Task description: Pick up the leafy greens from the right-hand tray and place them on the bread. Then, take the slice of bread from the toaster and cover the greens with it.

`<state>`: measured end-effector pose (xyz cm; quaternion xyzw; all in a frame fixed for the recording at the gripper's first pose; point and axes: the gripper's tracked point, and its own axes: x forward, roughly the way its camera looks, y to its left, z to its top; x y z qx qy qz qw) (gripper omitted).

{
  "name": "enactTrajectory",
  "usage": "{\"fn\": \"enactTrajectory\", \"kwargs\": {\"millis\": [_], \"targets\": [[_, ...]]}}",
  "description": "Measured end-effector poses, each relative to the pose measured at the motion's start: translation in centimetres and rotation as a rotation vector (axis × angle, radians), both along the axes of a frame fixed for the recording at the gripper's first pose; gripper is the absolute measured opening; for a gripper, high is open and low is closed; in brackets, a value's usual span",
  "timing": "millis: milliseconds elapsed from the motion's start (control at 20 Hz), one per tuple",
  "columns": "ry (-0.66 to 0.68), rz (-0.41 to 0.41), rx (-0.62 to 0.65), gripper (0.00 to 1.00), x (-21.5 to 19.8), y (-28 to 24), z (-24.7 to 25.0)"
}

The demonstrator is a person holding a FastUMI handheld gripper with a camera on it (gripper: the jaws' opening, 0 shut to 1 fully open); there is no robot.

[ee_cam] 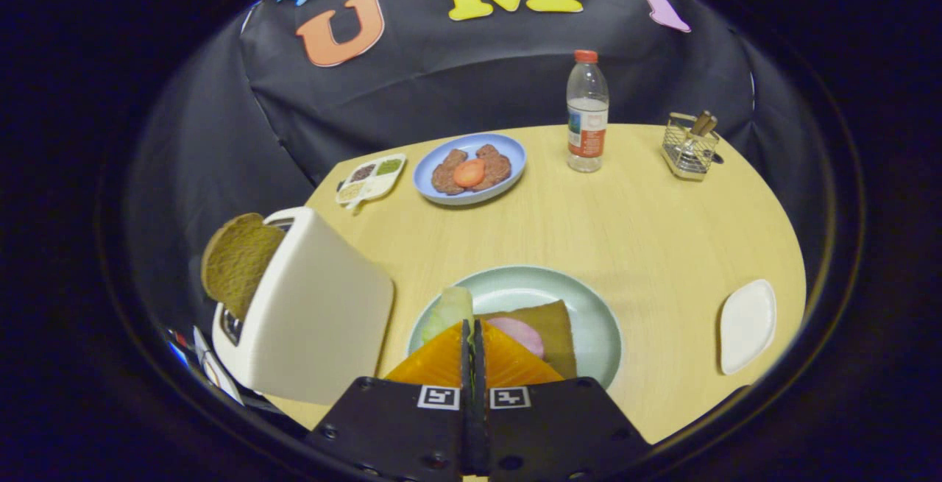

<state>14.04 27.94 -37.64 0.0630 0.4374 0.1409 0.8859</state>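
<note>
Seen from the gripper's own camera, the tongs [472, 335] are pressed together, with a thin green sliver caught between the tips; the leafy greens [450, 310] hang from there, just ahead and slightly left of the tips, over the pale green plate [600, 313]. Both fingers appear to pinch the leaf. Just right of the tips on that plate lies the brown bread [556, 324] with a pink slice [521, 335] on top.

The step in hand looks like setting the greens on the bread. To do it well, I would shift the tongs a little right so the leaf hangs over the pink slice, lower until it touches, then release, so it does not slide onto bare plate.

Left of the tongs stands the white toaster [313, 313] with a bread slice [237, 261] sticking up out of its slot, still to be fetched. Well to the right on the surface [647, 224], the white tray [747, 326] holds nothing now. Far beyond the tips, a blue plate [508, 149] carries brown patties and an orange round, beside a divided dish [370, 179] of seasonings.
</note>
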Motion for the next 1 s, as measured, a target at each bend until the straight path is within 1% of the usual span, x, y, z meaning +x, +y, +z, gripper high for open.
{"fn": "enactTrajectory", "kwargs": {"millis": [150, 250, 350, 550, 650, 700, 750, 800, 850, 950, 1000], "targets": [[0.019, -0.023, 0.007, 0.00, 1.5, -0.7, -1.6], [0.037, -0.014, 0.008, 0.00, 1.9, -0.6, -2.5], [0.009, -0.017, -0.007, 0.01, 2.6, -0.7, -2.6], [-0.041, -0.040, -0.076, 0.01, 3.4, -1.7, -2.5], [-0.074, -0.048, -0.096, 0.04, 3.8, -2.2, -1.9], [-0.089, -0.047, -0.098, 0.14, 3.6, -2.4, -1.3], [-0.101, -0.043, -0.101, 0.17, 3.4, -2.4, -0.7], [-0.112, -0.047, -0.111, 0.29, 3.2, -2.7, 0.0], [-0.120, -0.047, -0.112, 0.30, 2.8, -2.9, 0.8], [-0.147, -0.028, -0.116, 0.44, 1.8, -2.8, 3.0], [-0.170, -0.017, -0.122, 0.55, 1.4, -2.8, 4.4]]}}
